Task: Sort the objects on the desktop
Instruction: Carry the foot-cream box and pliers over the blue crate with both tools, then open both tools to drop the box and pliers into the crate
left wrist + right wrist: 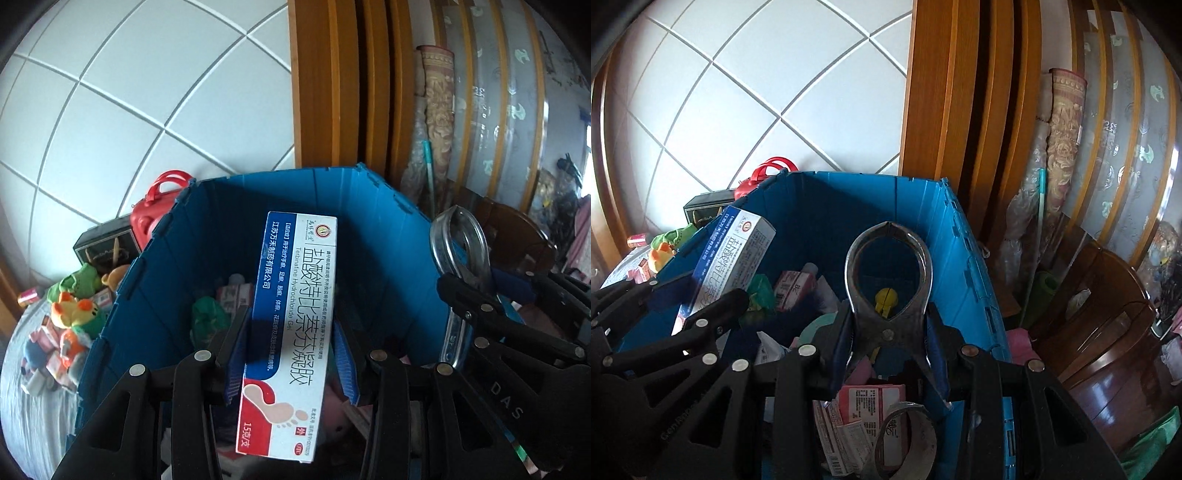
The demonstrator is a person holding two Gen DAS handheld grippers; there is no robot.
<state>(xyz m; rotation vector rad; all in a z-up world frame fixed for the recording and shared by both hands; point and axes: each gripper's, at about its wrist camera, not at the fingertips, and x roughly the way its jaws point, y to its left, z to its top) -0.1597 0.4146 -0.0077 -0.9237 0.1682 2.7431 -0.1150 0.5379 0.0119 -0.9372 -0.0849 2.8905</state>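
Left wrist: left gripper (291, 354) clamped on a medicine box (291, 332), held upright over the open blue crate (162, 273). Right wrist: right gripper (890, 347) clamped on metal pliers (888, 284) at the pivot, tips up, over same crate. Inside crate: pink cartons (866, 406), tape roll (907, 439), yellow toy (885, 297). Plush toys (74, 314) heaped left of crate.
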